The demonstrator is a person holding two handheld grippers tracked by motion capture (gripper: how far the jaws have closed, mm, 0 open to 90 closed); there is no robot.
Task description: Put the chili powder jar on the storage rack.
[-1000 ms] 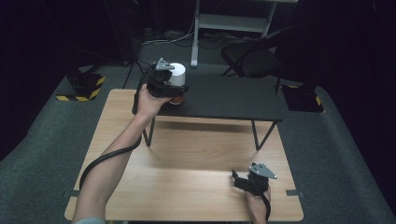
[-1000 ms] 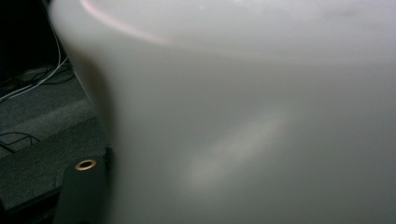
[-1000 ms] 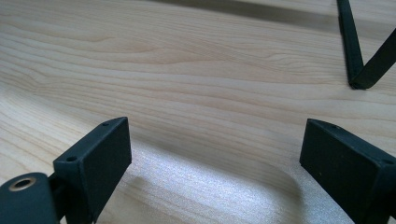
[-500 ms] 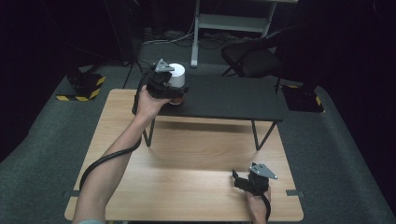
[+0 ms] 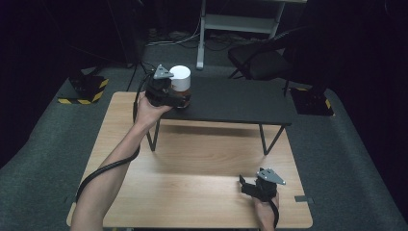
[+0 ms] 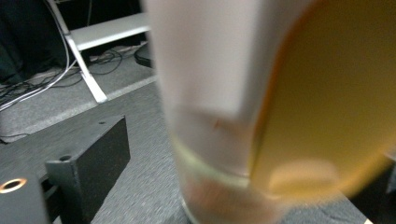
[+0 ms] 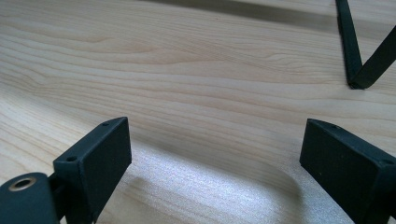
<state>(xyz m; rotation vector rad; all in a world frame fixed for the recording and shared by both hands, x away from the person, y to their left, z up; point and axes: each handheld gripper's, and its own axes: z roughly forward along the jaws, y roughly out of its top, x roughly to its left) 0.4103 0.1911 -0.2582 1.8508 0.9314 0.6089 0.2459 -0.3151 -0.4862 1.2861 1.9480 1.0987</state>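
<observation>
The left tool (image 5: 179, 96) stands at the near left corner of the black shelf (image 5: 240, 101), and its jaws have just been opening: in the left gripper view one black jaw stands clear at the lower left, apart from the jar (image 6: 219, 116), which fills the space in front of it. The other jaw is lost behind the blur, so whether it has come off the glass too is hard to say, but the grip looks let go. The jar (image 5: 180, 79), with a white lid, stands upright on the shelf near that corner, just ahead of the tool. It looks like stiff, smooth glass with a pale label: fairly heavy for its size, slippery, and breakable if tipped off the raised shelf. The body below the lid, across the label, is the best place to take it, squarely from the side. The right tool (image 5: 246, 185) rests spread wide and empty on the wooden worktop (image 5: 202, 159) near its near right corner.
</observation>
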